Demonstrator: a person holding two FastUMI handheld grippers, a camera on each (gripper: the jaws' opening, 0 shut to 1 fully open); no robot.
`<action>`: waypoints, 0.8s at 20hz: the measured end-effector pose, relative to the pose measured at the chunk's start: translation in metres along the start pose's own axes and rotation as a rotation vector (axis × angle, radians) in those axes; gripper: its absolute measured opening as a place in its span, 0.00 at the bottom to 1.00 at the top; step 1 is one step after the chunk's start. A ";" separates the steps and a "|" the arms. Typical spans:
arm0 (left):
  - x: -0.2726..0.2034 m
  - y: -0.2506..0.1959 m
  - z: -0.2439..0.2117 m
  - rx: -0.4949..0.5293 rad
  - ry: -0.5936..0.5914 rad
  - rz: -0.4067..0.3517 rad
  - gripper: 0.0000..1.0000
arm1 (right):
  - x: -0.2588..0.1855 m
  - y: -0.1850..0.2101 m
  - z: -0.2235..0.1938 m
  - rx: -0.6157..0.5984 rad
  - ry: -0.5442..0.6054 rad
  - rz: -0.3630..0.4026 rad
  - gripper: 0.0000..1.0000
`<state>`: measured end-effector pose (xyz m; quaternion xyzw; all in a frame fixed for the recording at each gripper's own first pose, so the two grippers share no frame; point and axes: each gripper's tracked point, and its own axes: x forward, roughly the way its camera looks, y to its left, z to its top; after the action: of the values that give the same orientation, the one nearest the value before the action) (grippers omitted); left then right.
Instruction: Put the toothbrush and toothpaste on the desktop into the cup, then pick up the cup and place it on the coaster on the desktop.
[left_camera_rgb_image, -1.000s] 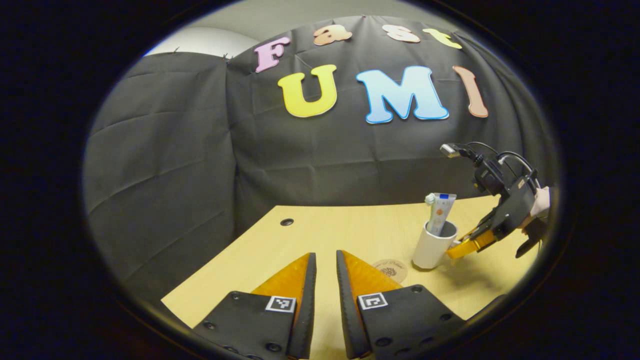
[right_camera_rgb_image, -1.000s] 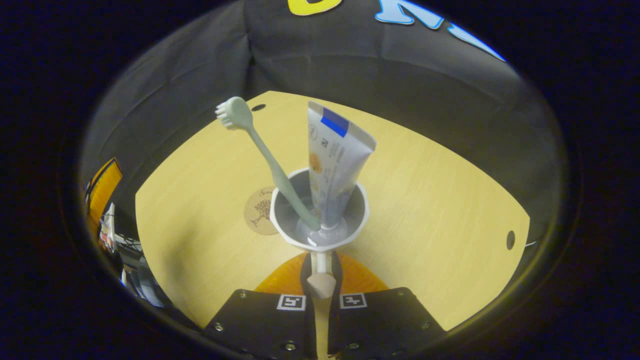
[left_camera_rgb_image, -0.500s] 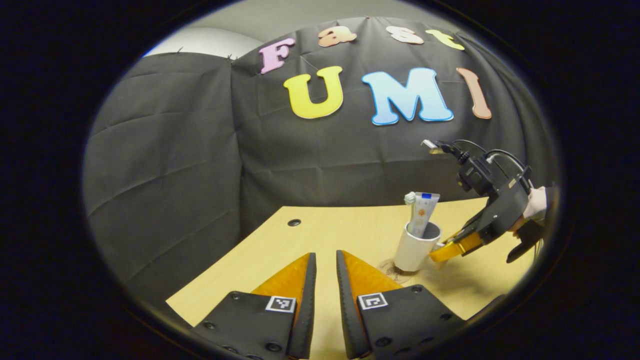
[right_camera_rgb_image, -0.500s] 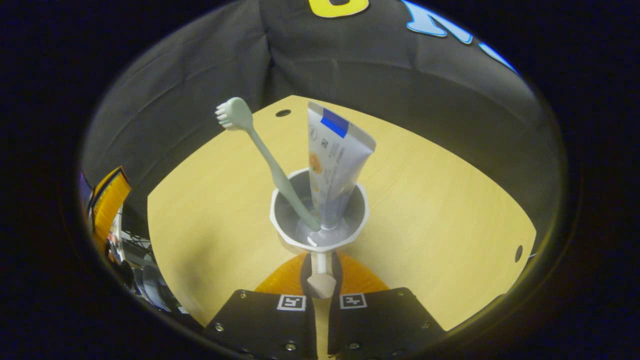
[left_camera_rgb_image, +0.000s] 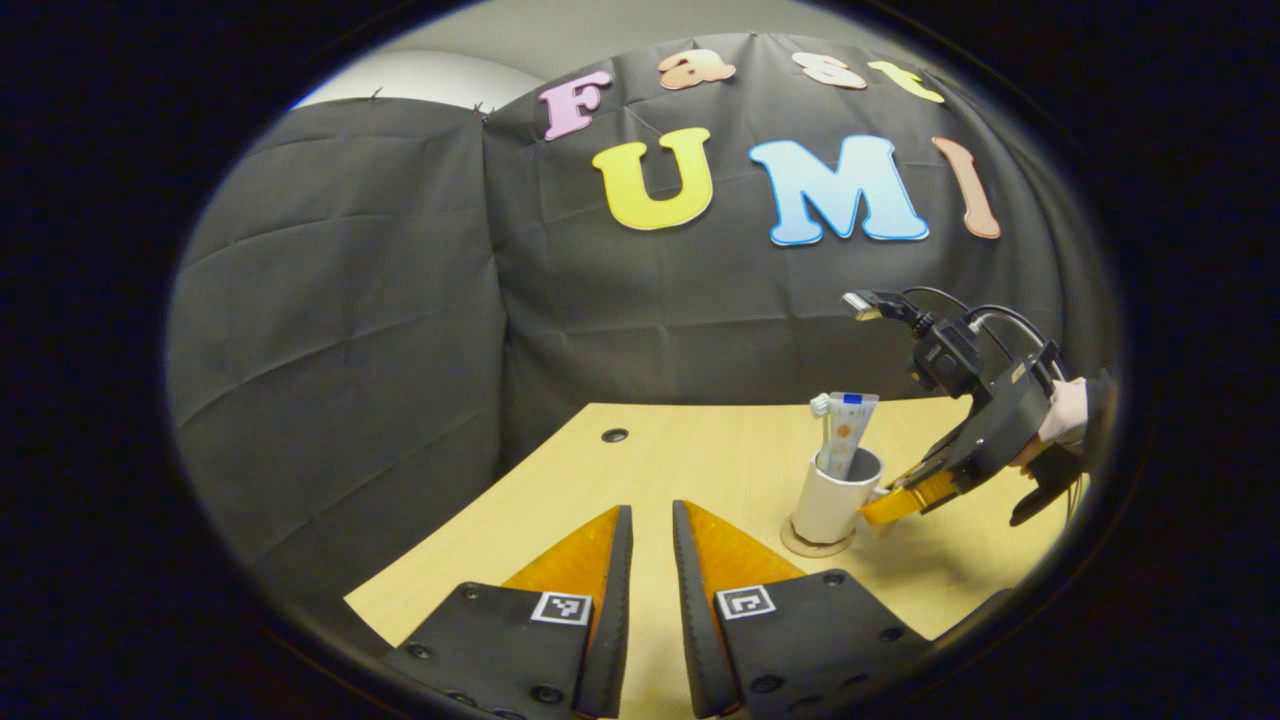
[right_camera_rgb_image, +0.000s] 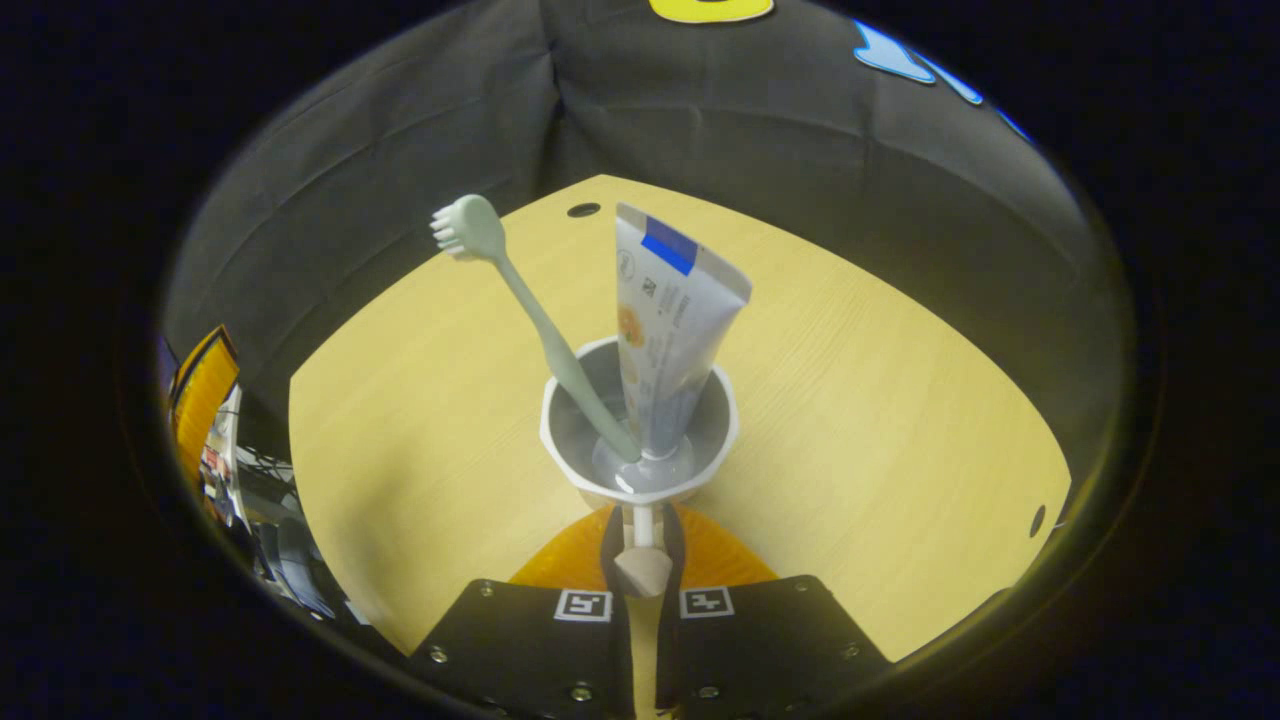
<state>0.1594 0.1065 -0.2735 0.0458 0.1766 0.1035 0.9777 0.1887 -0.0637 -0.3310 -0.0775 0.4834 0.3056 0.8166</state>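
A white cup (left_camera_rgb_image: 832, 494) stands on the round brown coaster (left_camera_rgb_image: 808, 546) on the wooden desktop (left_camera_rgb_image: 660, 470). Inside it lean a pale green toothbrush (right_camera_rgb_image: 520, 300) and a white toothpaste tube (right_camera_rgb_image: 665, 320), both poking above the cup's rim (right_camera_rgb_image: 640, 430). My right gripper (right_camera_rgb_image: 640, 530) is shut on the cup's handle (right_camera_rgb_image: 640, 525); in the left gripper view the right gripper (left_camera_rgb_image: 880, 505) shows at the cup's right side, held by a hand (left_camera_rgb_image: 1060, 410). My left gripper (left_camera_rgb_image: 650, 560) hovers low over the near desk edge, its fingers almost together with nothing between them.
The desktop (right_camera_rgb_image: 850, 400) has small round cable holes near its far corners (left_camera_rgb_image: 614, 435) (right_camera_rgb_image: 583, 210). Black cloth walls close in behind the desk. The left gripper's orange finger (right_camera_rgb_image: 200, 385) shows at the far left of the right gripper view.
The right gripper carried the cup leftward and set it down onto the coaster, which the cup now covers. The left gripper stayed in place.
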 end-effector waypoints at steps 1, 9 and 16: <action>0.001 0.001 -0.002 -0.001 0.002 0.001 0.41 | 0.000 0.000 0.000 -0.002 0.004 -0.002 0.10; 0.004 0.002 -0.005 -0.021 0.014 0.013 0.41 | -0.002 -0.005 0.000 -0.040 0.014 -0.022 0.10; 0.006 -0.004 -0.003 -0.024 0.018 0.006 0.41 | -0.003 -0.007 -0.001 -0.065 0.016 -0.033 0.10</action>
<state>0.1649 0.1037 -0.2793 0.0336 0.1838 0.1092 0.9763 0.1910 -0.0710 -0.3303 -0.1145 0.4783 0.3073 0.8147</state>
